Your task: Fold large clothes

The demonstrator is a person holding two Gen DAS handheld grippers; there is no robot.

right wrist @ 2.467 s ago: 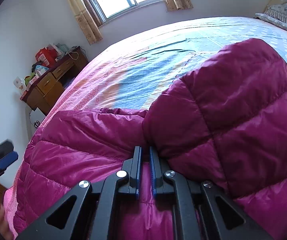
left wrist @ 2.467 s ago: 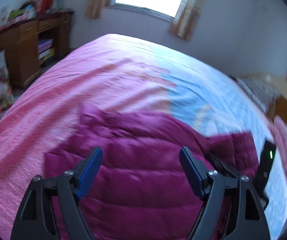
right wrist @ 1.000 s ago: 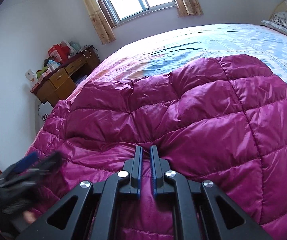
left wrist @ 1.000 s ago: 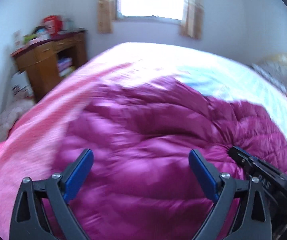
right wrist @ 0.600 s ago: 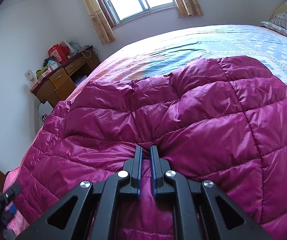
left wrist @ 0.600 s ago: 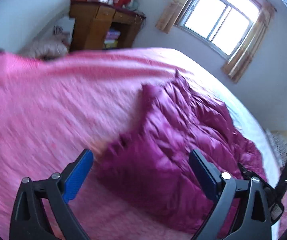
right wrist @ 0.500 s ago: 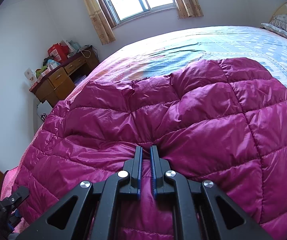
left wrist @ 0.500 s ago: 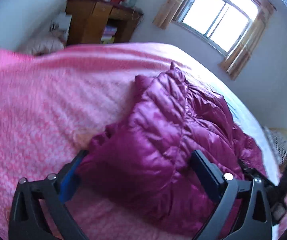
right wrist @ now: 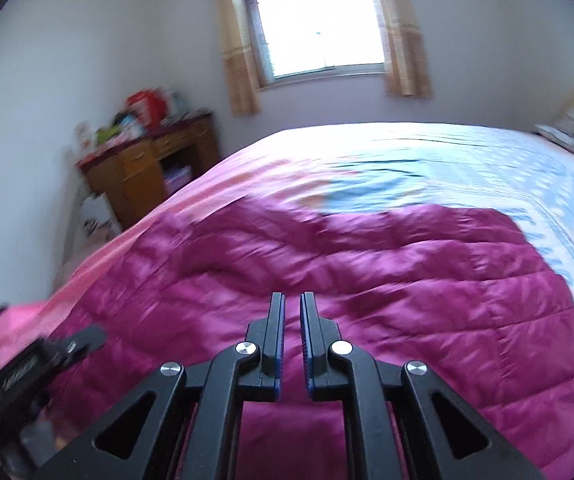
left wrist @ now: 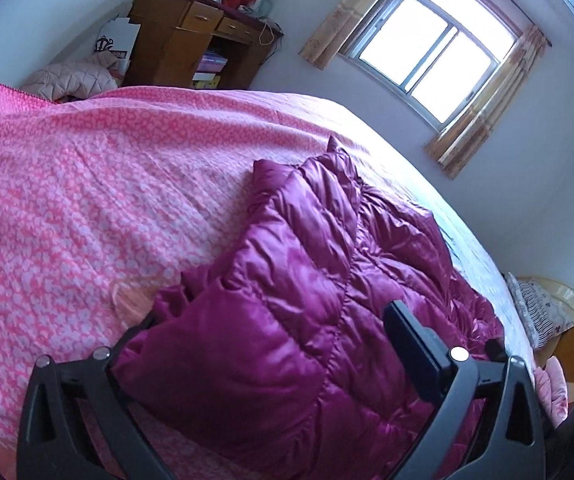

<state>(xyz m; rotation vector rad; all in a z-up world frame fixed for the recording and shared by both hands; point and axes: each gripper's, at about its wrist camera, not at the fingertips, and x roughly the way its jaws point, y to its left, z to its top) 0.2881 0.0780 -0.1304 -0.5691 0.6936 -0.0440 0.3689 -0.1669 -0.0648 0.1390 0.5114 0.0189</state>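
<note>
A magenta quilted down jacket (left wrist: pixel 319 312) lies folded on the bed; it fills the lower half of the right wrist view (right wrist: pixel 367 288). My left gripper (left wrist: pixel 271 336) is open, its jaws astride the jacket's near-left corner; the left finger is hidden under the fabric and the right finger (left wrist: pixel 411 344) lies on top. My right gripper (right wrist: pixel 291 316) is above the jacket with its jaws almost together, a narrow gap between them and nothing in it.
The bed has a pink patterned cover (left wrist: pixel 87 184) on the left and a blue one (right wrist: pixel 467 176) on the right. A wooden desk (left wrist: pixel 195 48) with clutter stands by the wall. A window (right wrist: pixel 319 28) is behind. A pillow (left wrist: pixel 539 312) lies at the headboard.
My right gripper has let go of the jacket and lifted back from it. My left gripper has come down onto the jacket's near-left corner.
</note>
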